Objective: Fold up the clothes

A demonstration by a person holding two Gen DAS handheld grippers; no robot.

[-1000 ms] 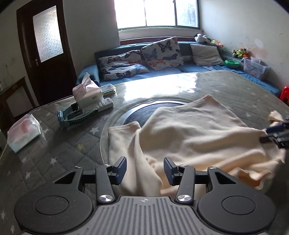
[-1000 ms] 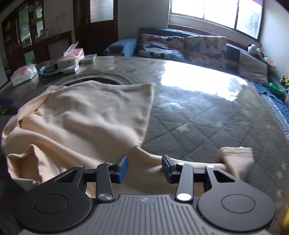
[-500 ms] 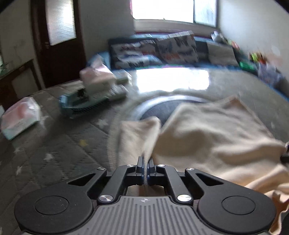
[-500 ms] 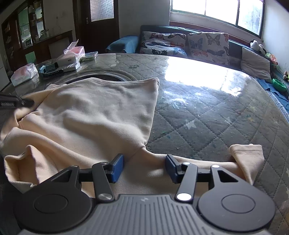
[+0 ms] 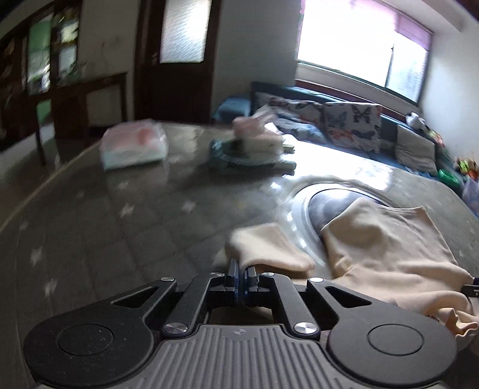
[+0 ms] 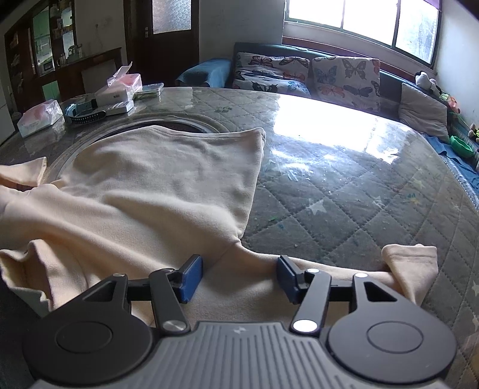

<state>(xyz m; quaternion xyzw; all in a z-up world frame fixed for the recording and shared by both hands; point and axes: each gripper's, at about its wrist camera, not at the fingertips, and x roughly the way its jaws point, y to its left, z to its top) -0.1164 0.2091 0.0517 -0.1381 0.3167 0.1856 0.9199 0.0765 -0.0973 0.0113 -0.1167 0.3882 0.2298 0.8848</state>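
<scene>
Item: cream long-sleeved top, spread front-down-or-up (cannot tell) on the quilted, glass-covered surface, its long axis running sleeve to sleeve between the two hands. Left hand-held gripper clenched on the left sleeve; right hand-held gripper released, jaws just widened, straddling the right sleeve without pinching it, so the left is the engaged hand. Surroundings: tissue packs at the surface's far edge, butterfly-cushioned sofa beneath a window.

Garment lies spread on the desk, partly over the round inset at its middle. One sleeve extends right, the other left. Tissue pack and boxes sit at the desk's far left edge. Sofa with cushions stands behind the desk, under the window.
</scene>
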